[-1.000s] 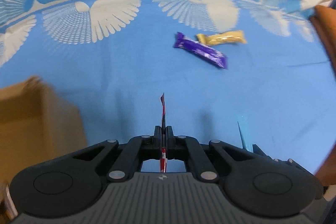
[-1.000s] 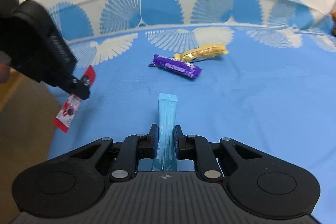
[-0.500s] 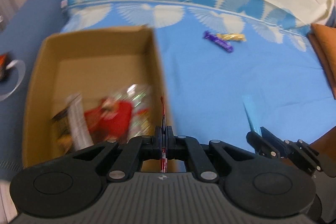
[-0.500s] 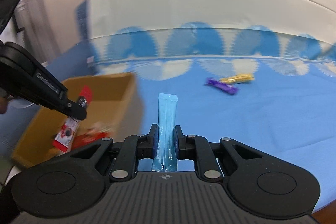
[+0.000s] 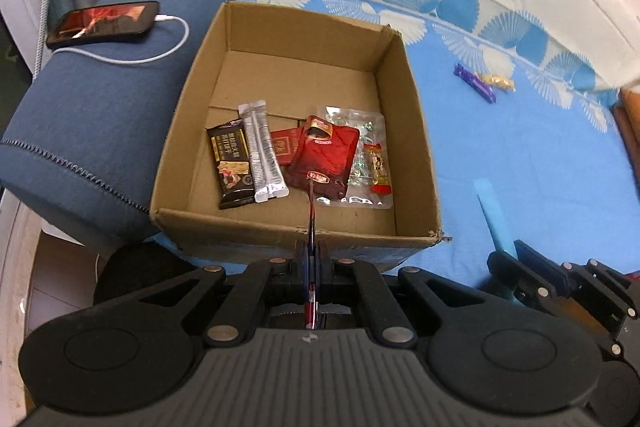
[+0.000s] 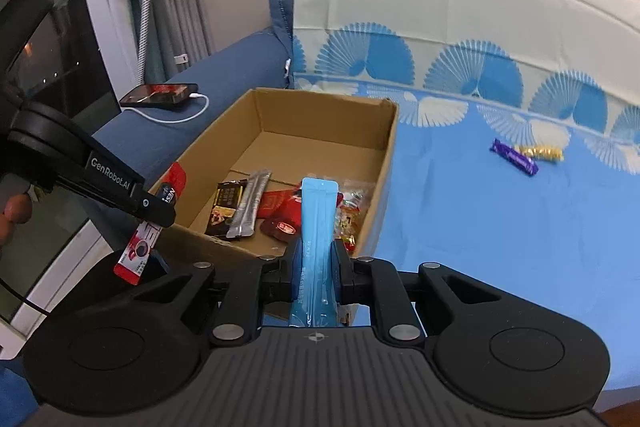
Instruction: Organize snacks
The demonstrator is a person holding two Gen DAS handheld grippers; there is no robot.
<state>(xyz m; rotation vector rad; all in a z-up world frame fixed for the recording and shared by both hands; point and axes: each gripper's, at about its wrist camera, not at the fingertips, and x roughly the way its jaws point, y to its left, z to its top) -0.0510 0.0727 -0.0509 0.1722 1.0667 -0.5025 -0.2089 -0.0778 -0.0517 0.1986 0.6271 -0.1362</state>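
An open cardboard box (image 5: pixel 412 131) sits on the blue patterned cloth with a black bar (image 5: pixel 231 163), a silver stick pack (image 5: pixel 262 151), a red pouch (image 5: pixel 324 159) and other snacks inside. My left gripper (image 5: pixel 311 251) hovers over the box's near wall, shut on a thin red sachet (image 5: pixel 311 211) seen edge-on. In the right wrist view that sachet (image 6: pixel 138 251) hangs from the left gripper (image 6: pixel 160 215). My right gripper (image 6: pixel 316 259) is shut on a light blue stick pack (image 6: pixel 318 223), just right of the box's near corner. A purple bar (image 5: pixel 474 83) and a golden bar (image 5: pixel 498 82) lie far right on the cloth.
A phone (image 5: pixel 104 23) with a white charging cable (image 5: pixel 132 59) rests on the dark blue sofa arm (image 5: pixel 88 115) left of the box. The sofa back rises behind. An orange cushion (image 5: pixel 628 115) shows at the right edge. Curtains and a window (image 6: pixel 60 67) stand at left.
Both grippers have swung left and upward from over the open cloth to the box, each still holding its packet. The box's inside is now fully in view.
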